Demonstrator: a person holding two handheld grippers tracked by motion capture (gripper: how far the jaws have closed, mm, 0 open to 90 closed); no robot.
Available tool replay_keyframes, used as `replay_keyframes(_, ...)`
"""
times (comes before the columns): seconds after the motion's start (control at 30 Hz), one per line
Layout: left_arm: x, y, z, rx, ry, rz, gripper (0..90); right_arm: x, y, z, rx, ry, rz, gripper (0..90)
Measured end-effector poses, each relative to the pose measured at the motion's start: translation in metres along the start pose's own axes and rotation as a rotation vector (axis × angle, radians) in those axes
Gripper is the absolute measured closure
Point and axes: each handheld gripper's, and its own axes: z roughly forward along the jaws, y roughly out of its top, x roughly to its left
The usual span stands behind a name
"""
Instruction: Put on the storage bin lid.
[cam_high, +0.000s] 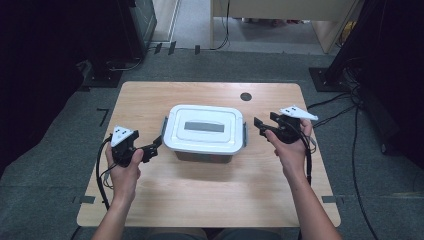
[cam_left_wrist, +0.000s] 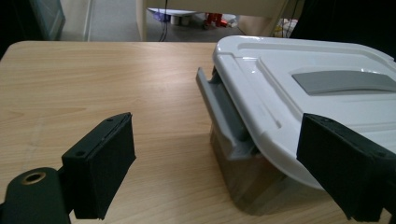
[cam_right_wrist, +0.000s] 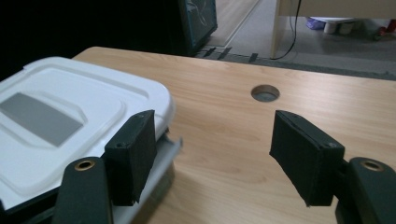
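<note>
On the middle of the wooden table (cam_high: 150, 95) a clear storage box with a white lid (cam_high: 206, 127) is set, its long axis running left to right, a grey latch flap (cam_high: 163, 129) at the left end and another grey latch (cam_high: 245, 134) at the right end. At the left, the left gripper (cam_high: 155, 147) is held low and just beside the near-left corner of the box, its jaws spread wide with nothing between them; from its own view the left latch (cam_left_wrist: 224, 116) is seen hinged outward, lying ahead and to the right of the open fingers (cam_left_wrist: 100, 161). At the right, the right gripper (cam_high: 261, 126) is held just off the right end of the box, raised a little above the tabletop, its jaws likewise parted and empty; in its own view the lid (cam_right_wrist: 70, 121) and the right latch edge (cam_right_wrist: 163, 151) sit behind the left finger (cam_right_wrist: 133, 154), while the other finger stands over bare wood. Both grippers are judged about equally near their ends, so the coming move is thought to turn on each being brought inward along the long axis onto its latch. A round cable hole (cam_high: 245, 96) is cut in the far part of the table, which stands on grey carpet (cam_high: 50, 150) between dark stands and trailing cables
</note>
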Motion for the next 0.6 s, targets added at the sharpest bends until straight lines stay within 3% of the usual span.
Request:
replay_keyframes(0.13,0.01,-0.012,-0.008,-0.018,0.018,0.02,11.2,-0.011,-0.014,-0.015,-0.008,-0.018,-0.004,31.2)
replay_keyframes(0.23,0.017,-0.024,-0.012,-0.017,0.027,0.025,11.2,-0.018,-0.025,-0.024,-0.002,-0.007,0.003,28.2)
replay_keyframes(0.43,0.033,-0.049,-0.016,0.012,0.05,0.011,11.2,-0.027,-0.054,-0.037,0.05,-0.019,-0.045,23.3)
replay_keyframes(0.6,0.042,-0.07,-0.016,0.059,0.085,0.021,11.1,-0.036,-0.077,-0.046,0.072,-0.044,-0.044,22.5)
